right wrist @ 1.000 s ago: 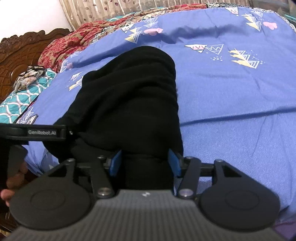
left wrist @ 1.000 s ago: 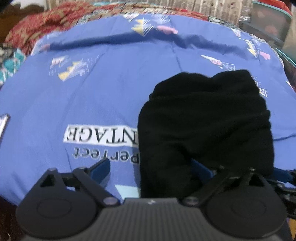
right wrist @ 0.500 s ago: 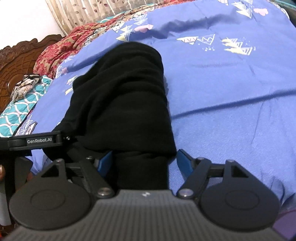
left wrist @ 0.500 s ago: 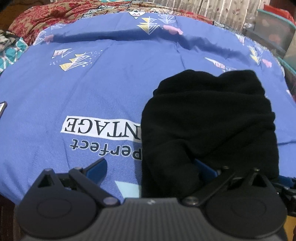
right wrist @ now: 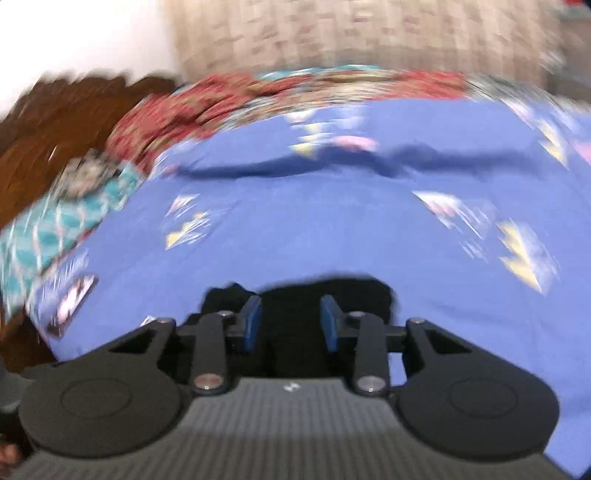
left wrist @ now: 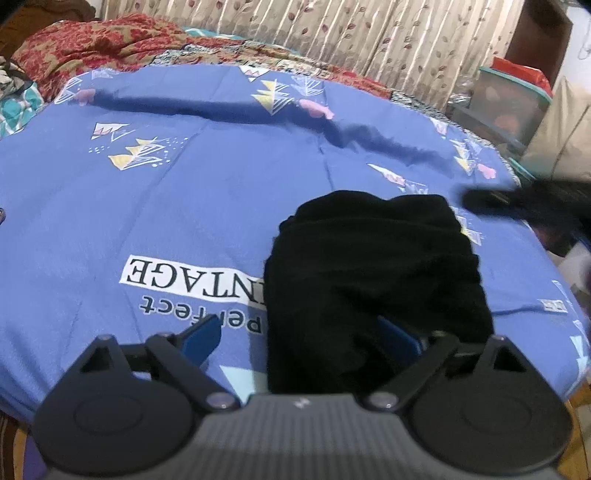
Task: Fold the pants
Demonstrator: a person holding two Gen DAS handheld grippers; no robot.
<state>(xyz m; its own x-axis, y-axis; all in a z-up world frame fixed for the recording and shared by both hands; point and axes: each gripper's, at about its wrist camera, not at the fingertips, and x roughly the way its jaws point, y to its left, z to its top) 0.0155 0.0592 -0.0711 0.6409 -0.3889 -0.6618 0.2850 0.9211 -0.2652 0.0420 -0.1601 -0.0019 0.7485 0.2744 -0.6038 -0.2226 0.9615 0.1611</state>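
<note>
The black pants [left wrist: 373,273] lie folded in a compact bundle on the blue bedsheet [left wrist: 184,206]. My left gripper [left wrist: 303,339] is open and low over the bundle's near edge; its right finger is partly hidden under black cloth. In the blurred right wrist view my right gripper [right wrist: 290,321] is open and empty, lifted above the pants [right wrist: 295,295], which show only as a dark patch between and beyond the fingers. The right gripper also appears as a dark blur at the right edge of the left wrist view [left wrist: 524,203].
The sheet carries a "VINTAGE perfect" print [left wrist: 192,280] left of the pants. Red patterned bedding [left wrist: 103,40] and a curtain [left wrist: 332,33] lie beyond. A wooden headboard [right wrist: 55,122] and a teal pillow [right wrist: 55,229] are at left. Storage boxes [left wrist: 509,107] stand at right.
My right gripper has let go of the pants and pulled up and away fast, blurring its view. My left gripper has drawn back slightly and stays open.
</note>
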